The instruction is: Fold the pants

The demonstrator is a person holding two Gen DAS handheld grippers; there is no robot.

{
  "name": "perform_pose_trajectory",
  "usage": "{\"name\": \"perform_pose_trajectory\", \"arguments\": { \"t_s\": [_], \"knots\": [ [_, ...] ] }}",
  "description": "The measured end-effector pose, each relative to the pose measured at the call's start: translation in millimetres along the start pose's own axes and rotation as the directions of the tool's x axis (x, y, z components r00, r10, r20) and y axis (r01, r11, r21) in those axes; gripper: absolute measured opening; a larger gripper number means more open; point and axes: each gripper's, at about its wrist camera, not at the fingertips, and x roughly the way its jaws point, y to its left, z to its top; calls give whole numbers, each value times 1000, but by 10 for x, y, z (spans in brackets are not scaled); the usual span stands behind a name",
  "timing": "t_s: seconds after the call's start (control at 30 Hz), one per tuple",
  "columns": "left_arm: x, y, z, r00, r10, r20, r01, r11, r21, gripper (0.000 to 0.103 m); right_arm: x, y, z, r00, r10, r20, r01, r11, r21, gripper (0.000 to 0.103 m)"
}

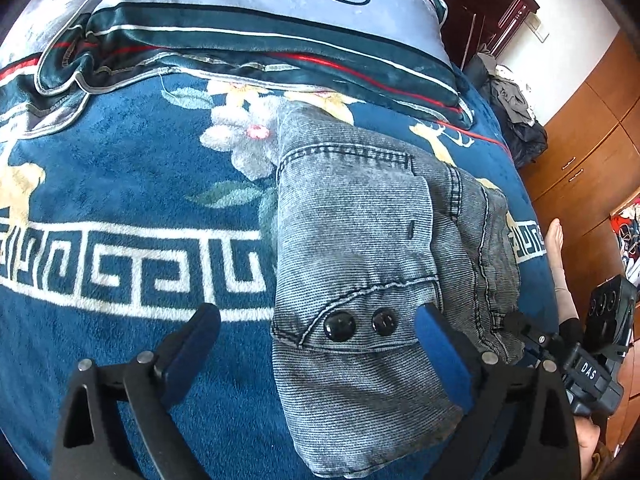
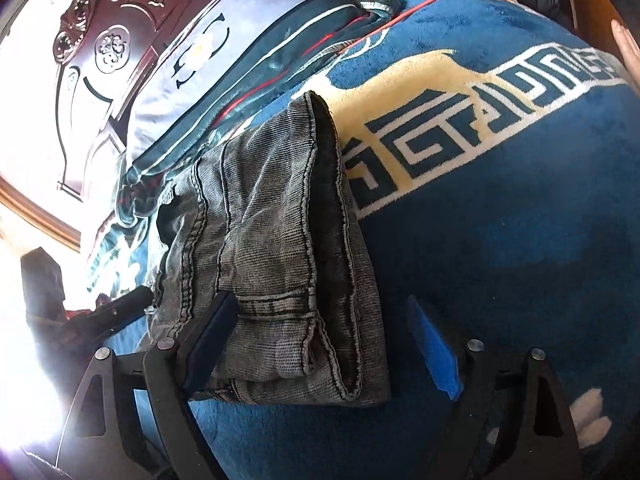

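A bed under a blue plush blanket, striped pillow at its head; the grey pants lie folded into a compact bundle just below that pillow; left tool and right tool both gape wide, gripping nothing; I judge the fold done, so lift away cleanly without snagging cloth.

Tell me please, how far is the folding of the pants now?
Done, it seems: the gray pants lie as a compact folded bundle on the blue blanket. In hand: nothing; the left gripper and right gripper are open around its edges. Left: perhaps only smoothing.
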Motion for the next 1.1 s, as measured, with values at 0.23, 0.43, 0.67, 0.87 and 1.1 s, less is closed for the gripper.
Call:
{"name": "perform_pose_trajectory", "arguments": {
  "t_s": [0.23, 0.43, 0.67, 0.87, 1.1],
  "knots": [
    [76, 46, 9, 1000, -23, -11, 23, 1000, -18, 100, 54, -87, 94, 997, 78, -2, -78, 996, 45, 87],
    [155, 109, 36, 999, -46, -24, 45, 998, -32, 102, 167, -91, 166, 988, 149, -29, -148, 988, 40, 87],
    [312, 257, 105, 994, -101, -39, 97, 991, -92, 103, 355, -72, 253, 959, 275, -72, -273, 961, 39, 85],
    [380, 243, 106, 993, -118, -12, 117, 991, -59, 103, 421, -17, 266, 963, 253, -96, -256, 967, -15, 71],
    [329, 184, 60, 979, -201, -14, 199, 977, -76, 60, 401, 6, 198, 969, 232, -85, -231, 973, 18, 39]
  ]
}}
